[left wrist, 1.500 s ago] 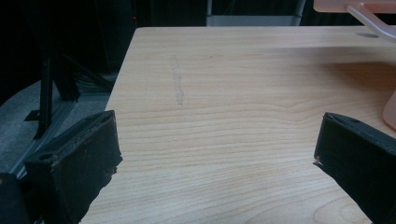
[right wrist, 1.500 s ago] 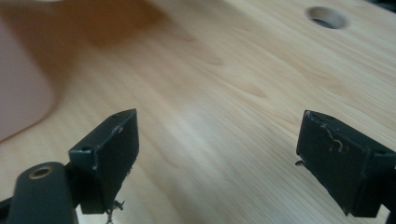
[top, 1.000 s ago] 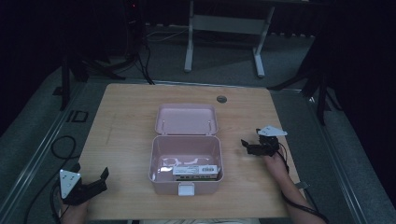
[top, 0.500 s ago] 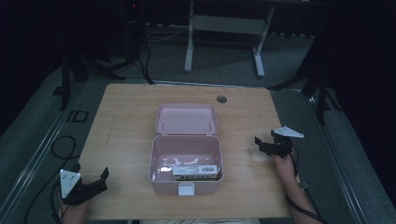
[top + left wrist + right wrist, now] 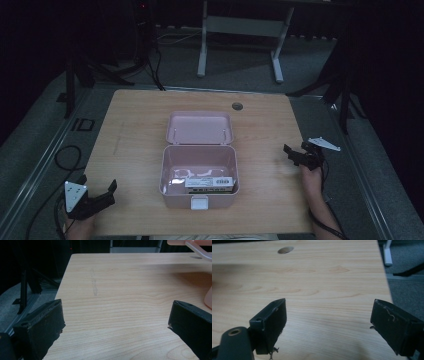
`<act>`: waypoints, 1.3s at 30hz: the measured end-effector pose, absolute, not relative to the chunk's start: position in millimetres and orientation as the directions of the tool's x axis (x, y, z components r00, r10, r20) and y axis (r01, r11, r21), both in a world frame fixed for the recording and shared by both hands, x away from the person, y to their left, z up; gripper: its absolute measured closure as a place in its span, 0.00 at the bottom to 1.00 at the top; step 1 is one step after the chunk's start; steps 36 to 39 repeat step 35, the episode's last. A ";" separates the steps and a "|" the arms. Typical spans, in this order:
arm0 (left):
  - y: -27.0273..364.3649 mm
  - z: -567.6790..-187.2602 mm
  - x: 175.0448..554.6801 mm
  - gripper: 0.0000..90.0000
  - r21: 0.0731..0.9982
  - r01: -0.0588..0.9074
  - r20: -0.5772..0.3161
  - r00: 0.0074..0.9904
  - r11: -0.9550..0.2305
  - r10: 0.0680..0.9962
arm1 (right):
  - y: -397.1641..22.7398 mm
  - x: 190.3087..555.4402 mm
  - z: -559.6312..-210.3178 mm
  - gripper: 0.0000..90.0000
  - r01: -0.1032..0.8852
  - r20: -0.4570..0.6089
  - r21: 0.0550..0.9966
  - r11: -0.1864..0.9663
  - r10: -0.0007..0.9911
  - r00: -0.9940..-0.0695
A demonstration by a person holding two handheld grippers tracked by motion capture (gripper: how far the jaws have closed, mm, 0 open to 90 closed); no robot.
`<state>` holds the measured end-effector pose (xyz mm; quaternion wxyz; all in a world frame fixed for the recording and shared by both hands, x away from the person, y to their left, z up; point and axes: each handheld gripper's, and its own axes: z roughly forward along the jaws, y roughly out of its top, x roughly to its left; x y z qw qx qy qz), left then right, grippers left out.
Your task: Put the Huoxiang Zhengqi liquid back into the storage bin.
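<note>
Your left gripper (image 5: pixel 95 196) and right gripper (image 5: pixel 299 156) both had fingers spread wide, holding nothing. The open pink plastic box (image 5: pixel 199 172) sat on the wooden tabletop (image 5: pixel 135 145) between them, its lid hinged away from you, about equally near each hand.

in the high view the small box (image 5: pixel 210 183) lying in the pink case (image 5: pixel 199 170) carries print too small to read, and a faint pale shape beside it on the case floor cannot be made out. the left hand (image 5: pixel 77 229) is cut off by the bottom edge of the frame, and the right forearm runs out at the lower right. the room beyond the table (image 5: pixel 135 125) is too dark to tell apart. in the left gripper view the case (image 5: pixel 208 296) is cropped by the right edge, its lid (image 5: pixel 192 243) by the top. both jaws are cut by the bottom edge. in the right gripper view the 2 jaws are cropped likewise, and the table's left part is blurred and shadowed.
</note>
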<state>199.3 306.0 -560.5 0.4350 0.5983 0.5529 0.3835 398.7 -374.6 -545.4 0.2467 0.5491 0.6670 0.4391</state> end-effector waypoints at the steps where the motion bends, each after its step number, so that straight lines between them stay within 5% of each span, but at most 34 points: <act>1: 306.0 -560.4 199.3 0.00 0.944 0.329 -0.022 0.095 -0.011 0.995 | -376.8 398.7 -544.8 0.15 0.518 0.166 0.855 -0.001 0.948 -0.272; 15: 305.6 -560.4 199.2 0.00 0.945 0.327 -0.020 0.098 -0.014 0.995 | -401.8 400.1 -549.6 0.15 0.591 0.227 0.798 -0.120 0.968 -0.110; 39: 306.0 -560.5 199.1 0.00 0.945 0.327 -0.023 0.098 -0.011 0.995 | -402.2 401.0 -551.2 0.15 0.585 0.213 0.805 -0.098 0.968 -0.132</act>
